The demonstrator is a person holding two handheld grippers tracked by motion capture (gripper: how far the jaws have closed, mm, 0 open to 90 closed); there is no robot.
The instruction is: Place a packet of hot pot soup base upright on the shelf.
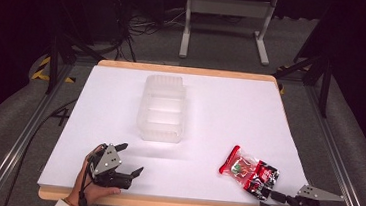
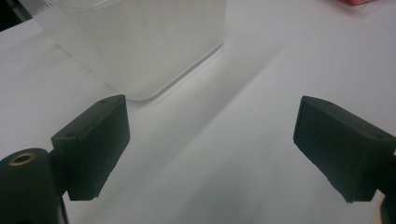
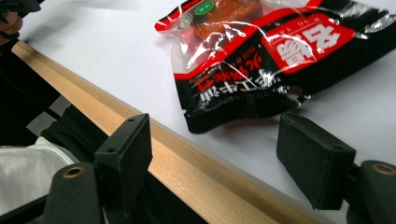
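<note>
High view: a white table (image 1: 220, 111) with a wooden edge carries a clear plastic bin (image 1: 164, 109) left of centre, long side running away from the person, and a snack packet (image 1: 249, 171) near the right front corner. The packet is red, black and clear, lying flat and slanted, well apart from the bin.

Left gripper (image 1: 125, 159) sits at the front left of the table, held by the person's left hand (image 1: 88, 187) — its jaws stand wide apart with nothing between them, pointing toward the table's middle. In the left gripper view the two black jaws frame bare white surface, and the bin (image 2: 140, 46) stands just ahead of the left jaw, apart from it; a sliver of red shows at the top right corner.

Right gripper (image 1: 271, 201) is at the front right edge, just short of the packet's near end. In the right gripper view its jaws are spread wide and empty, straddling the wooden edge (image 3: 196, 172), with the packet (image 3: 275, 60) lying just beyond them — red lettering on black, a clear window showing something orange inside. Whether the right jaw tip touches the packet cannot be told.
</note>
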